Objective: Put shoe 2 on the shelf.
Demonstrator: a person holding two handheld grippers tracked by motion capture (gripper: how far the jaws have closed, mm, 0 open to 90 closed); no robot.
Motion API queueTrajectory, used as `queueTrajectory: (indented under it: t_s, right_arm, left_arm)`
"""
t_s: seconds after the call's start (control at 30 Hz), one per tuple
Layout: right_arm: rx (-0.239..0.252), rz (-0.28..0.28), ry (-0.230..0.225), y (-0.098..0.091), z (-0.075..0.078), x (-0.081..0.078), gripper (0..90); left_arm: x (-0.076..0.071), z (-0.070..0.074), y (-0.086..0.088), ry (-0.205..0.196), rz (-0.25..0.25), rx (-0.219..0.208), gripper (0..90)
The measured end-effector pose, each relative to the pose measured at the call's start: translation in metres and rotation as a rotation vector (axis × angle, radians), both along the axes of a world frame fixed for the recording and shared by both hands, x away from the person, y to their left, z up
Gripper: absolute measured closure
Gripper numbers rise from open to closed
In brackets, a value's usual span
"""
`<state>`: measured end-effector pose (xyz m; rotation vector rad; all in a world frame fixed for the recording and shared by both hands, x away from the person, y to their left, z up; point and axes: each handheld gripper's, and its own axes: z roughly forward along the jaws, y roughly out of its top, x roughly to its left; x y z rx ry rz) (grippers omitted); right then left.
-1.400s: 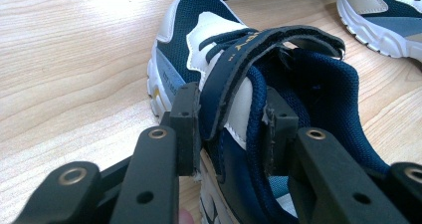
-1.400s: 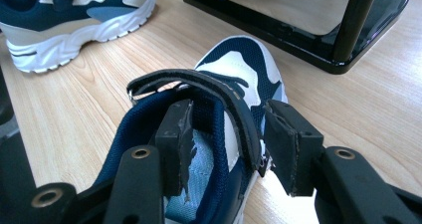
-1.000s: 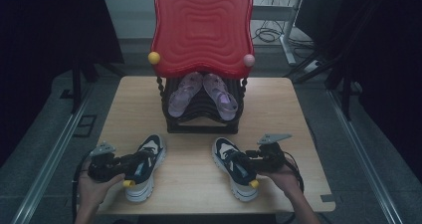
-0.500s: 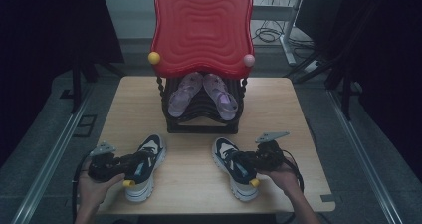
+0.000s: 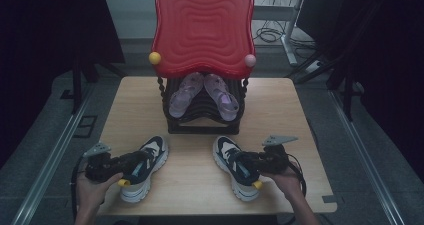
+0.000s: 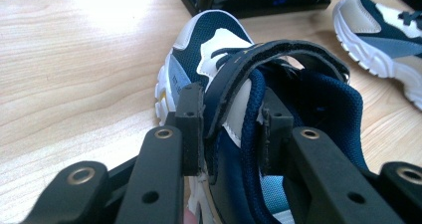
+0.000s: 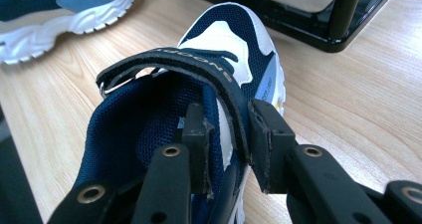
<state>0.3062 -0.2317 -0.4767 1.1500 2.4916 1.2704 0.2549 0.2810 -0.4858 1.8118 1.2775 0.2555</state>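
Two navy and white sneakers lie on the wooden table (image 5: 200,185), toes toward the rack. My left gripper (image 5: 134,163) holds the left sneaker (image 5: 150,155). In the left gripper view its pads (image 6: 191,129) pinch the sneaker's side wall and strap (image 6: 234,84). My right gripper (image 5: 248,161) holds the right sneaker (image 5: 227,152) the same way: one pad (image 7: 196,134) sits inside the collar and the other outside, below the strap (image 7: 199,59). Both grippers' jaws have just been closing, each with a sneaker's side between them.
A black shoe rack (image 5: 202,127) stands mid-table with a pair of purple sandals (image 5: 182,95) on it. A red wavy panel (image 5: 202,27) rises above it, with a yellow ball (image 5: 154,58) and a pink ball (image 5: 250,60). Bare wood lies between the sneakers.
The right gripper's jaws have drawn in onto the right sneaker's side. Both hands and both sneakers stay where they were.
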Motion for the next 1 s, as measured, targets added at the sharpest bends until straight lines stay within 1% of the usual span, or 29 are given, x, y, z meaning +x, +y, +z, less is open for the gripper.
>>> queueTrajectory:
  t_s: [0.3, 0.47, 0.6, 0.73, 0.83, 1.0]
  right_arm:
    - [0.113, -0.023, -0.03, -0.014, -0.002, -0.007, 71.1]
    - [0.162, -0.033, -0.054, -0.023, -0.004, -0.012, 71.1]
    - [0.201, -0.053, -0.068, -0.032, -0.004, -0.016, 71.1]
    - [0.252, -0.078, -0.086, -0.041, -0.003, -0.02, 71.1]
    - [0.277, -0.095, -0.102, -0.048, -0.002, -0.023, 71.1]
    - [0.314, -0.118, -0.123, -0.058, -0.001, -0.027, 71.1]
  left_arm:
    - [-0.002, 0.002, 0.006, -0.031, 0.022, -0.083, 69.6]
    - [-0.003, 0.003, 0.008, -0.044, 0.029, -0.115, 69.6]
    - [-0.005, 0.005, 0.012, -0.061, 0.04, -0.144, 69.6]
    - [-0.007, 0.007, 0.015, -0.078, 0.051, -0.17, 69.7]
    - [-0.008, 0.01, 0.017, -0.095, 0.063, -0.195, 69.7]
    - [-0.01, 0.013, 0.022, -0.119, 0.081, -0.219, 69.7]
